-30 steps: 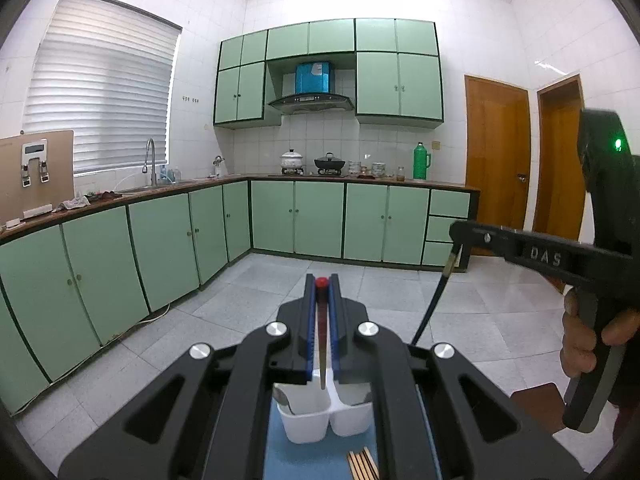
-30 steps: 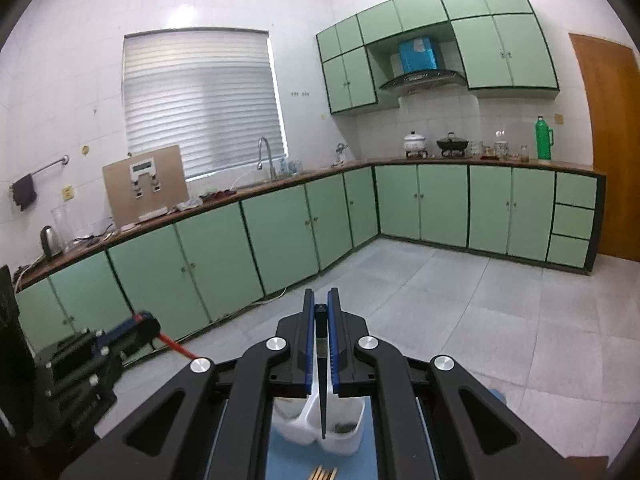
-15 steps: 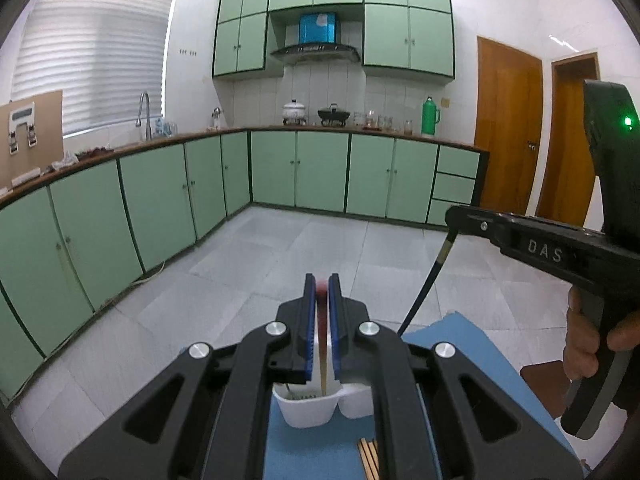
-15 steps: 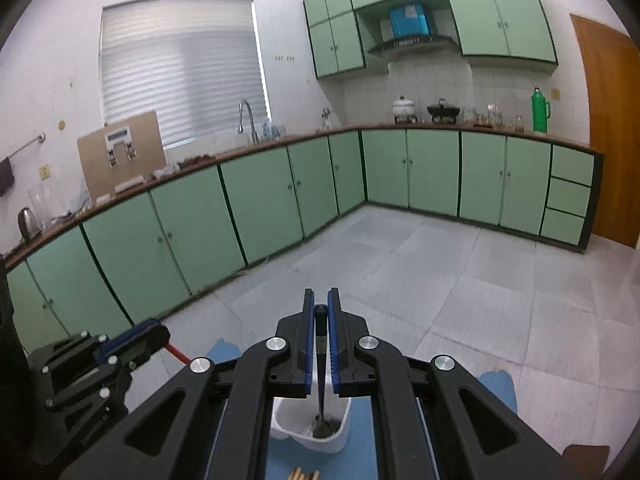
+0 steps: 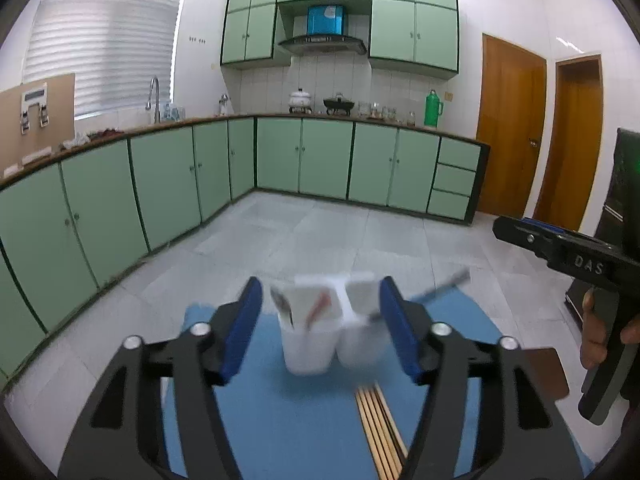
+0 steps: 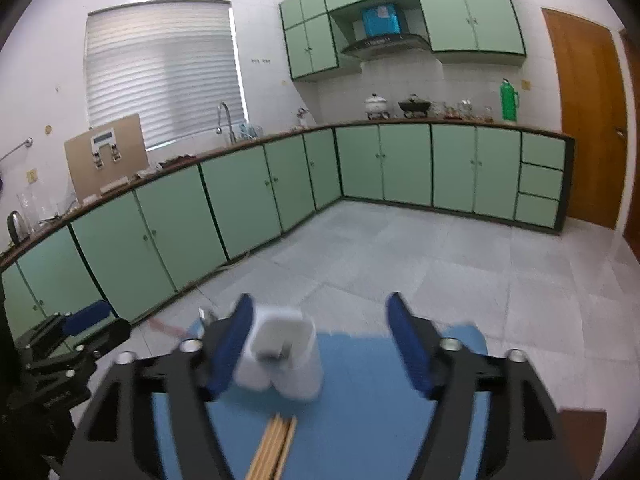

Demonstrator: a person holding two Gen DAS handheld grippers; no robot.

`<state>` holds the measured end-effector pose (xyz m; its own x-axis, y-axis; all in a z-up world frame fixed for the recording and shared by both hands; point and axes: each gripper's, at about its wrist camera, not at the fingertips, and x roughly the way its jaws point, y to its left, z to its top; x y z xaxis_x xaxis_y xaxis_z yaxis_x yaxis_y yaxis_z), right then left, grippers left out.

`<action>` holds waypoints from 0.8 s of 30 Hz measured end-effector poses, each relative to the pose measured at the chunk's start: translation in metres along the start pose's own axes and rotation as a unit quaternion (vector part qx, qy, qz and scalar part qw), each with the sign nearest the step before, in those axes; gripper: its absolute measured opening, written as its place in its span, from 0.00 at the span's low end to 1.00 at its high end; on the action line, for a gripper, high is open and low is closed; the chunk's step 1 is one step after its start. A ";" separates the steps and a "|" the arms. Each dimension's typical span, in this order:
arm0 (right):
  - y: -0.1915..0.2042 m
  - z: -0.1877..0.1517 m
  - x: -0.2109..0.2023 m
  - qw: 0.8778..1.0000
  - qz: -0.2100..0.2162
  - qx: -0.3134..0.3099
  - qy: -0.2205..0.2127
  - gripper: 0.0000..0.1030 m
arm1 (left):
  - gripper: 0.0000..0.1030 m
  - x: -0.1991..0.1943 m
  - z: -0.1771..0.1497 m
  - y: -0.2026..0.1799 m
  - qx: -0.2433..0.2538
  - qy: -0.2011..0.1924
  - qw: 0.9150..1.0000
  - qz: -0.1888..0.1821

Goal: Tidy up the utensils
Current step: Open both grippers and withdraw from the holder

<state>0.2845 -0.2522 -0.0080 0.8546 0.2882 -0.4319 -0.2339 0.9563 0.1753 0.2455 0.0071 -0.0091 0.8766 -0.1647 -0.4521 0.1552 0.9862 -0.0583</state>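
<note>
Having let go, both claws gape wide; utensils apparently stand in the holder.

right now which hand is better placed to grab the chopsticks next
Probably the right gripper: its jaws are open and empty, and the chopsticks lie almost centered below. For the left gripper, also open, they sit off to its right.

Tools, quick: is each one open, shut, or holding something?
Left tool: open, holding nothing.
Right tool: open, holding nothing.
</note>
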 end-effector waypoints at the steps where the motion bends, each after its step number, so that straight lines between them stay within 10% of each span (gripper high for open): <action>1: -0.002 -0.014 -0.005 1.000 -0.004 0.005 0.007 0.80 | 0.64 -0.003 -0.013 -0.002 0.000 0.011 1.000 -0.002; 11: 0.003 -0.146 -0.022 0.994 -0.031 0.036 0.101 0.85 | 0.68 -0.007 -0.123 0.003 -0.019 0.111 0.994 0.000; 24: 0.031 -0.236 -0.027 0.984 -0.041 0.017 0.175 0.81 | 0.68 -0.005 -0.203 0.000 -0.018 0.180 0.983 0.033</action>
<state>0.1442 -0.2190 -0.1999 0.6569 0.2148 -0.7227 -0.1498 0.9766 0.1541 0.1487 0.0114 -0.1874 0.6656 -0.0895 -0.7409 0.0819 0.9955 -0.0467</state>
